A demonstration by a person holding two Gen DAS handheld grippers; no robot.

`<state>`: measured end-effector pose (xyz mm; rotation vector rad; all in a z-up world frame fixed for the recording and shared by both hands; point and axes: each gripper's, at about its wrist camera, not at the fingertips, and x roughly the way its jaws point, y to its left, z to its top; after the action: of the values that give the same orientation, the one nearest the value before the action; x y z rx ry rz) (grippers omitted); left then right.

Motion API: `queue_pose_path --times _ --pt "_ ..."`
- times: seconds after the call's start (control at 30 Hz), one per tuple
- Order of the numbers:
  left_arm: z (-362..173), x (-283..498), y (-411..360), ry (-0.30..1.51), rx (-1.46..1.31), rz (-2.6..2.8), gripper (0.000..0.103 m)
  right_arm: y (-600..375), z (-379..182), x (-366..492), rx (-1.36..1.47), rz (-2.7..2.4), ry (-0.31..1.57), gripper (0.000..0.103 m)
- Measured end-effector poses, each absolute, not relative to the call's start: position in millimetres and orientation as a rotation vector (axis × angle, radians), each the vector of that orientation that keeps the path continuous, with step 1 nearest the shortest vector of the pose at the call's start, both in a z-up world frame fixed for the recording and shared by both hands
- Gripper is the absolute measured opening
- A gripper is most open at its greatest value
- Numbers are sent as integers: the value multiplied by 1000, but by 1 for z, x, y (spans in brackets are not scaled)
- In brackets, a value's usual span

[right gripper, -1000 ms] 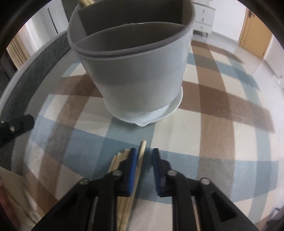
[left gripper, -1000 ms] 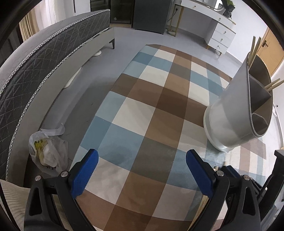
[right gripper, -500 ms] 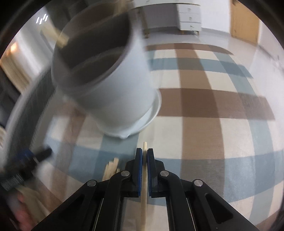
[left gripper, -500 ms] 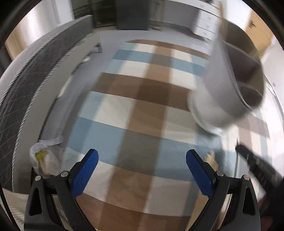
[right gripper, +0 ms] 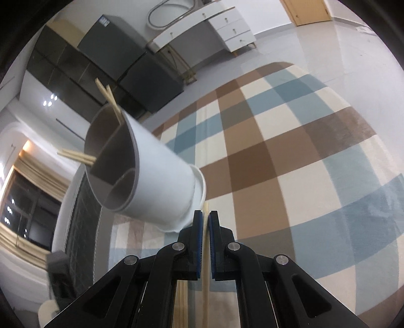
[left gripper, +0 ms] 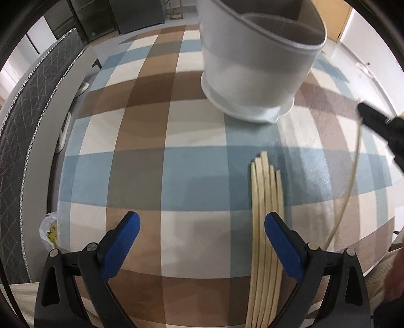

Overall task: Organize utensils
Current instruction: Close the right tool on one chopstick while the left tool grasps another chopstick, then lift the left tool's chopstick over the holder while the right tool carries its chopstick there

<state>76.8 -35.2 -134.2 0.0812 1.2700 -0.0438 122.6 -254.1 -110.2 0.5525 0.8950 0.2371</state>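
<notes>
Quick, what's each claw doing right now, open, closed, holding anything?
Left claw: open, holding nothing, over the chopsticks on the rug.
Right claw: closed on one chopstick.

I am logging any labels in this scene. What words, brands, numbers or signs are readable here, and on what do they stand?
None can be read.
A blue sticker on the dark cabinet is too small and blurred to read.
The white utensil holder and the chopsticks show no print.

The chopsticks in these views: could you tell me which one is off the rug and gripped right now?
The single chopstick clamped in the right gripper; the other chopsticks lie bundled on the rug or stand in the holder.
</notes>
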Motion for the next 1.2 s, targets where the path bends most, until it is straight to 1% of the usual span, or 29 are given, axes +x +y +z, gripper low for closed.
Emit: queue_pose_path --times 0.2,0.3,0.57,0.67,0.7,0.73,0.77,0.83,0.87,0.9,0.93,0.97,1.0,1.2 --pt "-143 78 -39 1299 130 -19 97 -257 -102 117 565 242 875 4" --pt "-143 78 -36 1295 108 -11 97 -260 -98 114 555 240 861 4" --pt "-146 88 -37 1298 131 6 98 -269 -100 110 584 218 861 4" --pt "-145 92 -38 1285 127 3 95 -267 -100 110 571 222 860 4" --pt "-144 91 -41 1276 128 -6 90 -266 -99 109 566 224 859 4" --pt "-143 93 -43 1268 127 -20 81 -266 -99 110 563 226 857 4" --pt "-141 95 -45 1262 120 -40 75 -265 -99 110 562 230 856 4" --pt "-140 99 -51 1251 115 -78 46 -266 -99 110 561 229 854 4" --pt "-139 101 -53 1241 121 -97 39 -267 -100 110 562 227 855 4" --pt "-139 104 -57 1234 126 -112 27 -267 -101 110 564 225 857 4" --pt "-139 106 -60 1230 129 -129 12 -268 -102 111 565 224 859 4" --pt "-139 108 -65 1226 129 -153 5 -268 -102 111 564 222 860 4" --pt "-139 110 -69 1219 136 -159 1 -268 -103 111 561 220 861 4" --pt "-137 119 -61 1188 56 -190 0 -265 -103 114 539 232 858 4"
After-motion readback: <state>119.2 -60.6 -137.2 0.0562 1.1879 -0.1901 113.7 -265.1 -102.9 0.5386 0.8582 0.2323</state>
